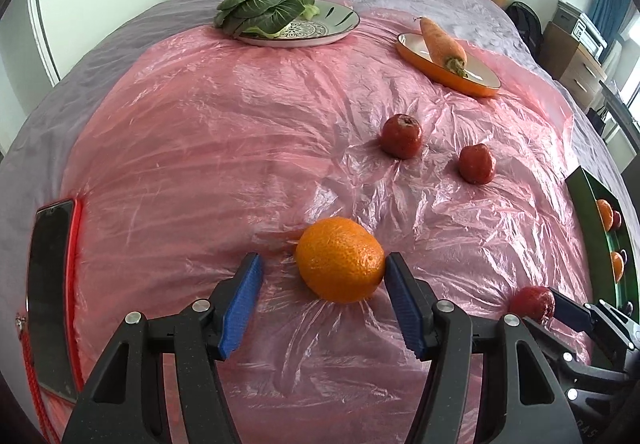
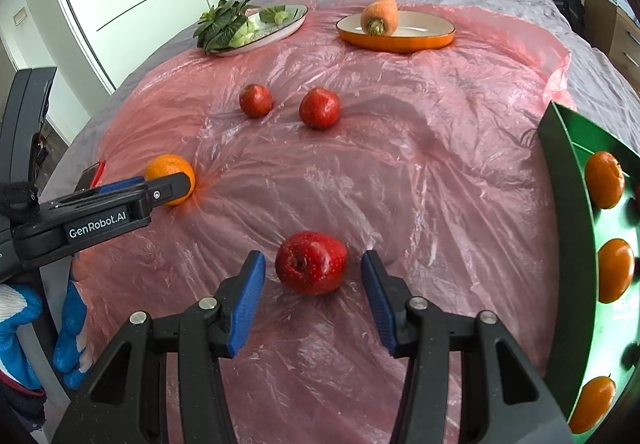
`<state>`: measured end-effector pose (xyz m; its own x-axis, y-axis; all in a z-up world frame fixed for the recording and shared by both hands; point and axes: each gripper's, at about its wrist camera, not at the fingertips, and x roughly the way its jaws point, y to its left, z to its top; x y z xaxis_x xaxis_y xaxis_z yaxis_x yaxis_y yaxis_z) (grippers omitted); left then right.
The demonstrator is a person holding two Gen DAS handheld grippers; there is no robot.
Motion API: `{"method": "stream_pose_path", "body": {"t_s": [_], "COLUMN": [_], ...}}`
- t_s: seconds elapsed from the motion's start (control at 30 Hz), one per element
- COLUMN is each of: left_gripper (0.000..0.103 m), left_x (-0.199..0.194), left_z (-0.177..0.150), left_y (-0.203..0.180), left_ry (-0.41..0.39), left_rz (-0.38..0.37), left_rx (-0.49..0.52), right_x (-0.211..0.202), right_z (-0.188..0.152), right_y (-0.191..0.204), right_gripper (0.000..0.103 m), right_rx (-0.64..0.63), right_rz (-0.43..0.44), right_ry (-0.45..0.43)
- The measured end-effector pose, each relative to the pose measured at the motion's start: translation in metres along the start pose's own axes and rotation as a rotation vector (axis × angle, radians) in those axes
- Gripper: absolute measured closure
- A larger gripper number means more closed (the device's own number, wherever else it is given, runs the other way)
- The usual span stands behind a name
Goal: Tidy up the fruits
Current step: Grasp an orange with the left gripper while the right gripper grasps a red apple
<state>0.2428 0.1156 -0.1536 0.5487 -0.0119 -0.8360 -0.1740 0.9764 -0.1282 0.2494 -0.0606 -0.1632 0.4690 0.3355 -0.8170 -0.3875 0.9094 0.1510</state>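
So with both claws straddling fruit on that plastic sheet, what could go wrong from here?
1. The orange sits off-centre in the left claw, against one pad; closing could nudge it away.
2. The round apple may roll on the crinkled sheet.
3. The two claws work close together and could bump.

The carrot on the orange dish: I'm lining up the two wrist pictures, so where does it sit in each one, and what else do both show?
Left wrist view: the carrot lies far back, upper right, on the orange dish.
Right wrist view: the carrot is at top centre, leafy stub toward the camera, on the same dish.
Shared landmark: the plate of leafy greens, left of the dish in both.
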Motion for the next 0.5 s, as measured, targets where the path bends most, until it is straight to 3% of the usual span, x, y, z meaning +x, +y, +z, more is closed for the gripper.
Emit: {"method": "stream_pose_path", "body": {"t_s": [0.33,0.5], "left_gripper": [0.047,0.061], "left_x": [0.011,0.01], "left_z": [0.003,0.001], "left_y": [-0.004,0.0], "left_ry": [0.011,0.004], "left_rz": [0.012,0.016], "left_rx": [0.021,0.023], "right_x": [0.009,0.011], "right_z": [-0.003,-0.005], "right_y": [-0.005,-0.011], "right_gripper": [0.041,0.048], "right_rx": [0.0,0.019], "right_rz": [-0.003,0.013], "right_ry": [0.017,0.015]}}
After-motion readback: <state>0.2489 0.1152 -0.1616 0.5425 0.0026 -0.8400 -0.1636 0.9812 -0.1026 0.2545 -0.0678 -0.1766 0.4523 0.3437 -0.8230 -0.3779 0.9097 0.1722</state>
